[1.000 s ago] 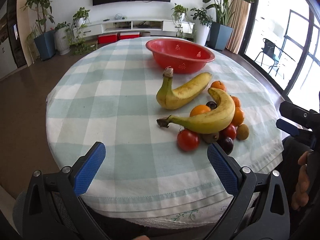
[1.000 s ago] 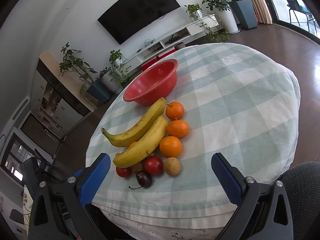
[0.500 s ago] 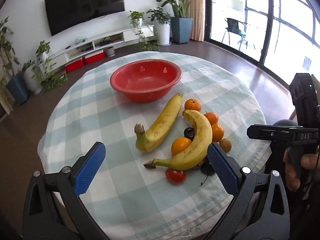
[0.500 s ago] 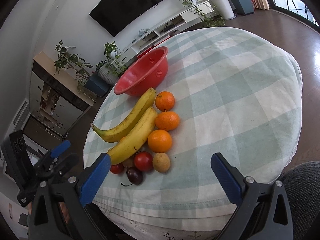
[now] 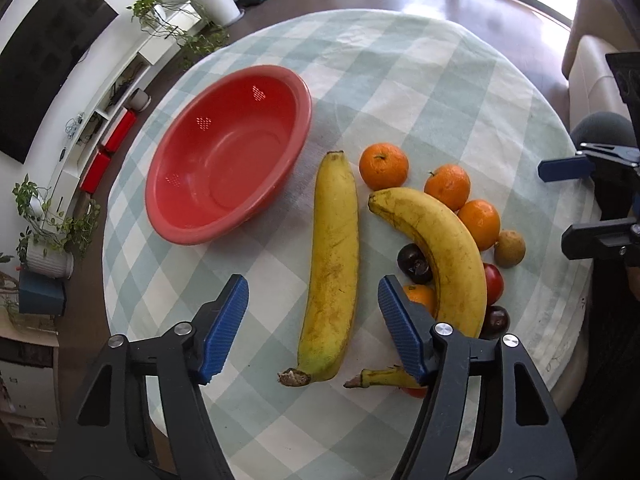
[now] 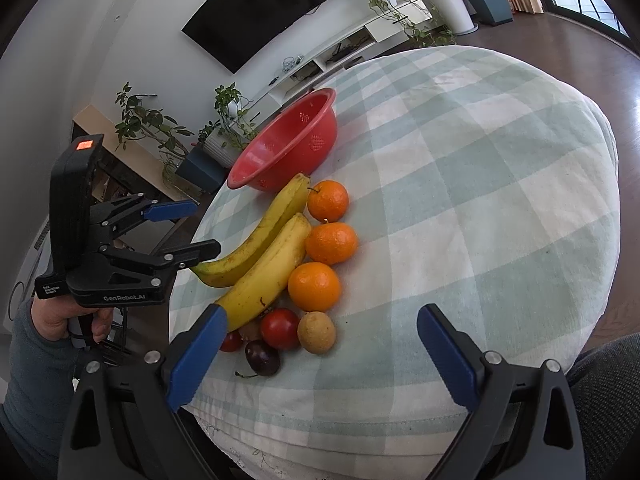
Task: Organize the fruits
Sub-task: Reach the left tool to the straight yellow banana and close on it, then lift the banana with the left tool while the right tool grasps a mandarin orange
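1. We log a round desk (image 5: 420,80) under a pale green-and-white checked cloth, bearing all the fruit and one empty red plastic colander bowl (image 5: 224,152).
2. Loose stock beside the bowl: a long straight yellow banana (image 5: 334,264), a curved yellow banana (image 5: 440,248), three round orange tangerines (image 5: 384,166), a red tomato (image 6: 280,328), dark plums (image 6: 262,356) and a small tan round fruit (image 6: 316,332). None sits in the bowl.
3. Our left gripper (image 5: 312,320) hovers over the straight banana's stem half; its jaws have just been closing, half spread, pads astride the fruit and not yet pressing.
4. Our right gripper (image 6: 320,356) waits wide apart and empty above the near desk edge.
5. Step in hand, as we judge: first pick. Next: lower, pinch gently, carry to the bowl.
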